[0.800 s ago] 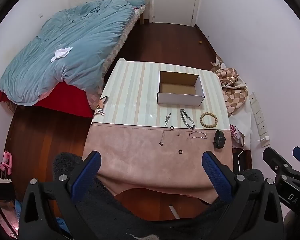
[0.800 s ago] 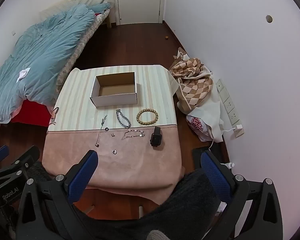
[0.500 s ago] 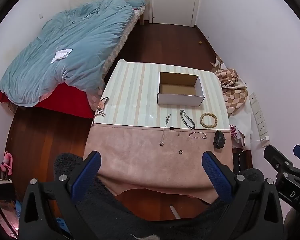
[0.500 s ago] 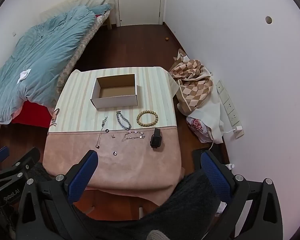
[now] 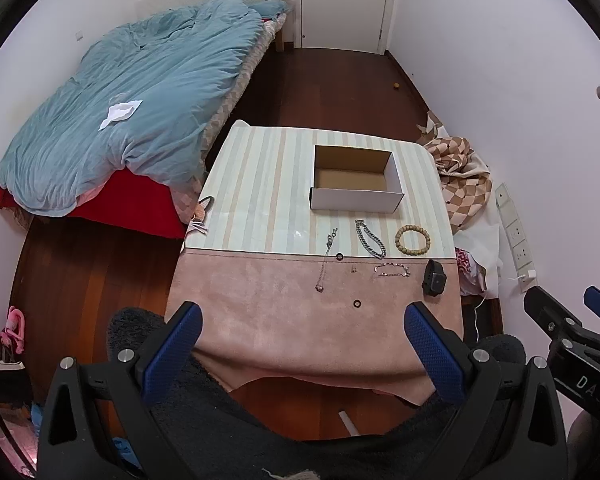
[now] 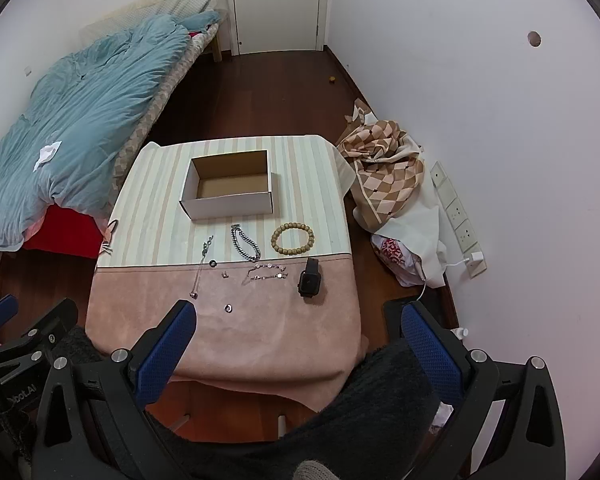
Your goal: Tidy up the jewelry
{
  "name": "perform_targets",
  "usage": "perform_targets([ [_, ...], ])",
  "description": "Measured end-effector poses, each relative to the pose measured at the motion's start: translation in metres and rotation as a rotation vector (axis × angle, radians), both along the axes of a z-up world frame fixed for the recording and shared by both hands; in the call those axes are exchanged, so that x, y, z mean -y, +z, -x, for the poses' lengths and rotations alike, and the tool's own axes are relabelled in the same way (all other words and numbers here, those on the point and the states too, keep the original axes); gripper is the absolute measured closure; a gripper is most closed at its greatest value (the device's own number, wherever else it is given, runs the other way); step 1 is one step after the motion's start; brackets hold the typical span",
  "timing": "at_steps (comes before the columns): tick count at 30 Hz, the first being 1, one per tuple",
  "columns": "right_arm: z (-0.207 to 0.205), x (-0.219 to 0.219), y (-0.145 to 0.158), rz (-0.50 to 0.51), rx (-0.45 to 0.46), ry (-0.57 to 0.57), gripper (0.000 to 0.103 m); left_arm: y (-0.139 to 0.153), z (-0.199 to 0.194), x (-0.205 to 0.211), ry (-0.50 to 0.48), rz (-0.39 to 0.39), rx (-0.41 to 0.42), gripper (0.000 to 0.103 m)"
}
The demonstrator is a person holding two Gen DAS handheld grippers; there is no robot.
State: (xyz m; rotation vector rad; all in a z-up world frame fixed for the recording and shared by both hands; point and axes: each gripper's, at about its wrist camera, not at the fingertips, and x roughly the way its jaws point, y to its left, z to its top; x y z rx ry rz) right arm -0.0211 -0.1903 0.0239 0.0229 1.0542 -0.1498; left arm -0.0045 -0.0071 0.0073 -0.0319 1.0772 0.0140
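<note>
An open, empty white cardboard box point(image 5: 356, 178) point(image 6: 230, 188) stands on the small cloth-covered table point(image 5: 260, 312) point(image 6: 284, 320). In front of it lie a wooden bead bracelet point(image 5: 412, 240) point(image 6: 292, 239), a silver chain point(image 5: 370, 238) point(image 6: 245, 243), a thin necklace point(image 5: 326, 258) point(image 6: 202, 264), a pink link bracelet point(image 5: 392, 271) point(image 6: 266, 271), a black smartwatch point(image 5: 433, 278) point(image 6: 310, 278) and small rings point(image 5: 357, 303) point(image 6: 228, 308). My left gripper point(image 5: 304, 322) and right gripper point(image 6: 298, 320) are both open and empty, held high above the table's near edge.
A bed with a blue duvet point(image 5: 132, 108) point(image 6: 72, 120) stands left of the table. A checkered cloth point(image 5: 462, 172) point(image 6: 388, 168), bags and a wall power strip point(image 6: 456, 216) lie to the right. A closed door point(image 5: 344, 0) is at the far end of the dark wood floor.
Both grippers have drifted very slightly; the view of the table shifts a little. The jewelry and the box have not moved.
</note>
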Motion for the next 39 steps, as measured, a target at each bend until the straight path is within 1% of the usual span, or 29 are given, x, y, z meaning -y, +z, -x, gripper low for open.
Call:
perform_targets([
  [21,-0.0013,-0.0037,0.0009,0.004,0.002,0.001,0.0,0.004,-0.0014,0.0036,-0.003,-0.003,0.004,0.0],
  [39,-0.0039,0.0037,0.0007,0.0,0.001,-0.007,0.0,0.0059,-0.0041,0.0069,-0.025,-0.012,0.002,0.0],
])
